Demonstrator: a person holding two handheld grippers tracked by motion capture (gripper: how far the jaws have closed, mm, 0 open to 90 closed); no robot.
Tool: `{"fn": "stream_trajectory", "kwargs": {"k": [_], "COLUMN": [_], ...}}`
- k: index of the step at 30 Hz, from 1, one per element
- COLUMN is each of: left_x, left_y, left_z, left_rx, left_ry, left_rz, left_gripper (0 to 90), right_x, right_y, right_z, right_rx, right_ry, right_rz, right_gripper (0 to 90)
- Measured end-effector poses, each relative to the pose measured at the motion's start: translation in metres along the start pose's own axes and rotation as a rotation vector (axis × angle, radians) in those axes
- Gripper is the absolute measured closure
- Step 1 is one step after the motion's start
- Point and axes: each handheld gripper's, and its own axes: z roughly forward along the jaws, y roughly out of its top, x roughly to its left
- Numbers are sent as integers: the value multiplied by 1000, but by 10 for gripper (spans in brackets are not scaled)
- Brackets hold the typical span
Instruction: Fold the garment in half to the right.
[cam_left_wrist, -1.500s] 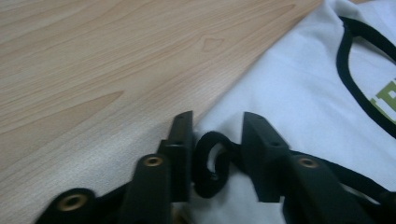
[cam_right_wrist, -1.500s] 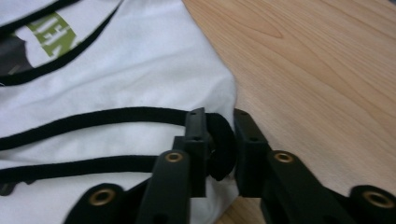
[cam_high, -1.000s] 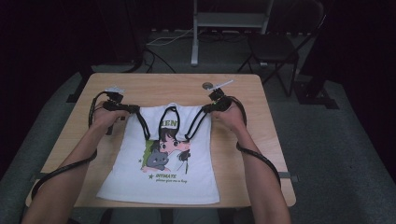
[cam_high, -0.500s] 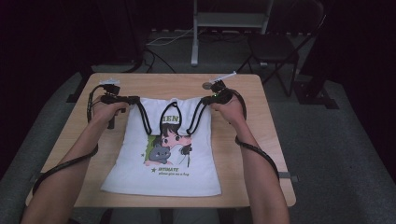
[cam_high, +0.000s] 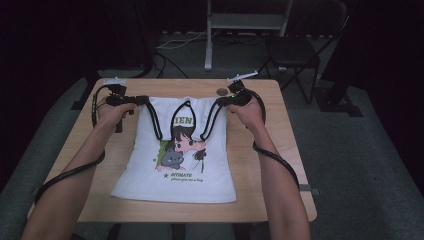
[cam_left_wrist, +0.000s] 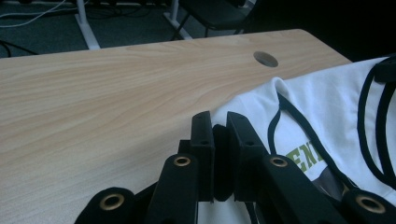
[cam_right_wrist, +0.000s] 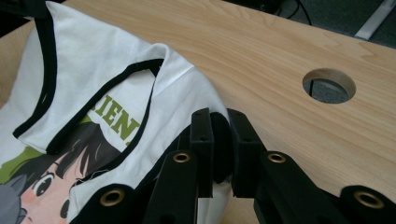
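Observation:
A white sleeveless shirt (cam_high: 175, 165) with black trim and a cartoon print lies flat, front up, on the wooden table (cam_high: 280, 165). My left gripper (cam_high: 140, 100) is shut on its left shoulder strap, and my right gripper (cam_high: 221, 102) is shut on the right strap. In the left gripper view the left gripper (cam_left_wrist: 219, 126) has its jaws pressed together at the edge of the shirt (cam_left_wrist: 327, 102). In the right gripper view the right gripper (cam_right_wrist: 219, 123) pinches white cloth of the shirt (cam_right_wrist: 93, 93) just beside the neckline.
A round cable hole (cam_high: 221, 92) sits in the table near the far edge, close to my right gripper. Behind the table stand a dark chair (cam_high: 295, 50) and a metal stand (cam_high: 247, 22). Bare wood lies on both sides of the shirt.
Both grippers have moved away from the person toward the far edge. The shirt has slid that way with them, its hem now farther from the near edge.

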Motion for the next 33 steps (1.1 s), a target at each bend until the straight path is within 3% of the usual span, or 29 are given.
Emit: {"fn": "stream_trajectory", "kwargs": {"k": [9, 20, 33], "left_x": [2, 2, 5], "left_y": [-1, 7, -3], "left_z": [-3, -12, -15], "left_rx": [-19, -70, -56], "left_ry": [-9, -21, -30], "left_rz": [-9, -19, -28], "left_gripper": [819, 819, 820], "right_x": [0, 2, 2], "right_y": [3, 14, 7], "right_z": [-1, -10, -13], "right_rx": [-10, -65, -49], "right_ry": [9, 12, 17], "right_rz": [7, -7, -28], "right_gripper": [826, 825, 826]}}
